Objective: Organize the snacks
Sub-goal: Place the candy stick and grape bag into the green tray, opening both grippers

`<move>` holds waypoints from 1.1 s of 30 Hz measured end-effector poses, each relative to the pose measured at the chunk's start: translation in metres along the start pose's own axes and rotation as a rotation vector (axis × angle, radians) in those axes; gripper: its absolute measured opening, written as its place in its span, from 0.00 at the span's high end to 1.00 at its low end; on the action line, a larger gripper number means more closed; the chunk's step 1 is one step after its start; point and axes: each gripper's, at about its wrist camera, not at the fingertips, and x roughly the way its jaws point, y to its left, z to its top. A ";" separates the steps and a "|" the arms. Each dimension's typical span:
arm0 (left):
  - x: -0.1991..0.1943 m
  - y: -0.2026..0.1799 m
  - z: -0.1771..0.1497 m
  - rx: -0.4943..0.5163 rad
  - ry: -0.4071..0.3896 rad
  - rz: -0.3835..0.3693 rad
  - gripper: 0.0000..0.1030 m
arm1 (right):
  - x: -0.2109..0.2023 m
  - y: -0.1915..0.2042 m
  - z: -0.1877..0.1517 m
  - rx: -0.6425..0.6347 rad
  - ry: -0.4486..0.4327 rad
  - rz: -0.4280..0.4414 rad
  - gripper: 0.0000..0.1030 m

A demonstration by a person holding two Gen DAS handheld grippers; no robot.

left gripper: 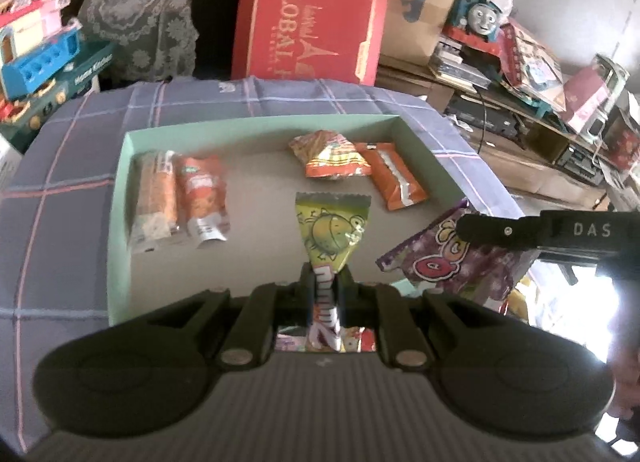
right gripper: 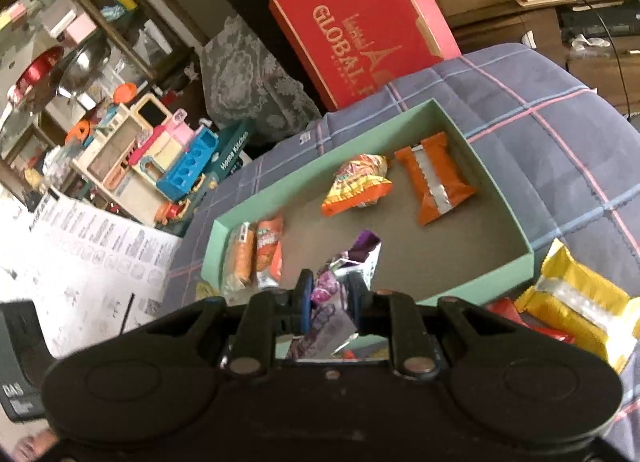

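I read "GLOBAL" in gold on the red box [left gripper: 312, 18], the rest of the word hidden behind the bedding. "DAS" stands in pale letters on the right gripper [left gripper: 592, 230] body. The teal toy carton [right gripper: 234, 150] reads "Home Kitchen". Lettering on the green frog sachet [left gripper: 332, 230] is too crumpled to read.

Both grippers, left [left gripper: 325, 286] and right [right gripper: 330, 290], were black plastic with silver screws; white "DAS" lettering, right pads possibly blue.

Four snack packets lie in the tray [left gripper: 120, 190] — two left [left gripper: 180, 202], two right [left gripper: 360, 166].
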 end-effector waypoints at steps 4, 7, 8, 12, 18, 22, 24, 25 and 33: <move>0.011 -0.004 0.010 -0.002 0.015 0.007 0.90 | -0.002 -0.017 0.018 0.040 -0.046 -0.024 0.82; 0.020 -0.008 0.023 0.005 0.014 0.003 0.90 | 0.001 -0.023 0.033 0.034 -0.071 -0.052 0.82; 0.024 -0.011 0.027 0.009 0.014 0.002 0.90 | 0.003 -0.025 0.038 0.030 -0.070 -0.060 0.82; 0.049 -0.024 0.047 0.013 0.030 -0.004 0.90 | 0.017 -0.035 0.053 0.024 -0.057 -0.082 0.82; 0.086 -0.040 0.054 0.033 0.078 0.040 0.28 | 0.024 -0.042 0.057 -0.007 -0.069 -0.134 0.24; 0.092 -0.042 0.044 0.043 0.087 0.086 0.02 | 0.015 -0.048 0.053 -0.006 -0.091 -0.151 0.00; 0.095 -0.042 0.039 0.038 0.108 0.096 0.02 | 0.014 -0.051 0.050 -0.009 -0.085 -0.160 0.00; 0.094 -0.042 0.037 0.036 0.114 0.102 0.01 | 0.012 -0.052 0.048 -0.010 -0.084 -0.162 0.00; 0.076 -0.049 0.023 0.043 0.109 0.119 0.00 | -0.011 -0.062 0.034 0.021 -0.078 -0.158 0.00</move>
